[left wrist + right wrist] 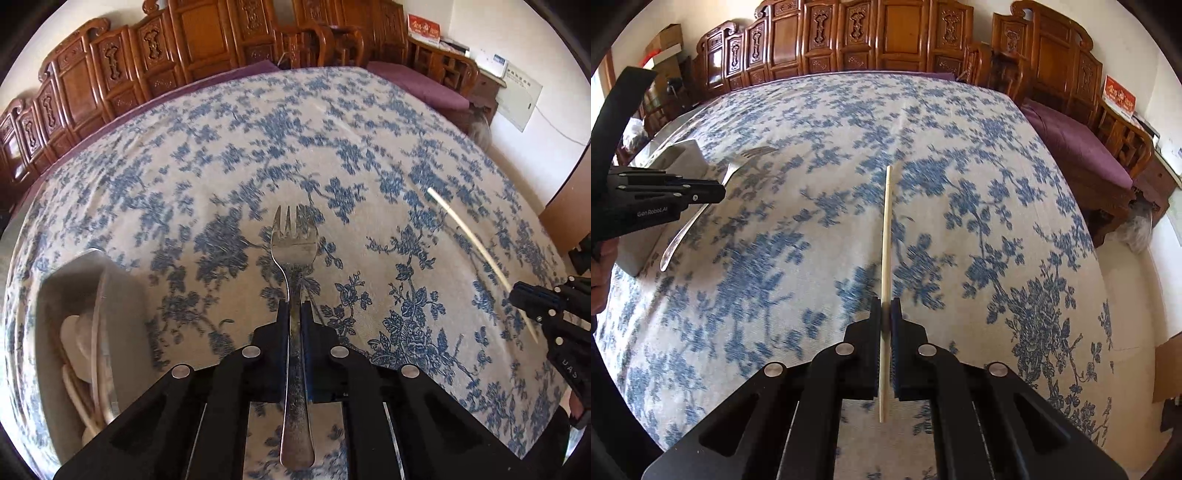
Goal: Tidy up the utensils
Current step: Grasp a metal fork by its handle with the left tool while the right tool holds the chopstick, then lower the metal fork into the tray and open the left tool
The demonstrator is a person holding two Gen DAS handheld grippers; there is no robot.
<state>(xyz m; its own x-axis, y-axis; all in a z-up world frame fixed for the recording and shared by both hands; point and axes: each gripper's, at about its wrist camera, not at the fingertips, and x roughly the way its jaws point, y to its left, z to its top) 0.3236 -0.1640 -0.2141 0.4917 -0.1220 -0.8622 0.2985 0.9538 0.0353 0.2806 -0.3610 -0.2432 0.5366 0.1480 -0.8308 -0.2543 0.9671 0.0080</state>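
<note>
- Tarnished steel fork (294, 258): pinched at mid-handle by left gripper (294, 306), tines pointing forward, above blue-floral clothed table (221, 155).
- Pale slender chopstick (885, 236): clamped in right gripper (885, 306), tip forward.
- Grey utensil tray (74, 295): left of left gripper, holding pale spoons (79, 343).

We count one metal fork (293, 254), one pale chopstick (886, 236), one clear container (66, 295) with white spoons inside, their number unclear, and two black grippers.

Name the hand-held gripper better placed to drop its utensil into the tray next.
Left. The left hand-held gripper, shut on the fork, hangs beside the tray; the right hand-held gripper holds its chopstick farther away.
</note>
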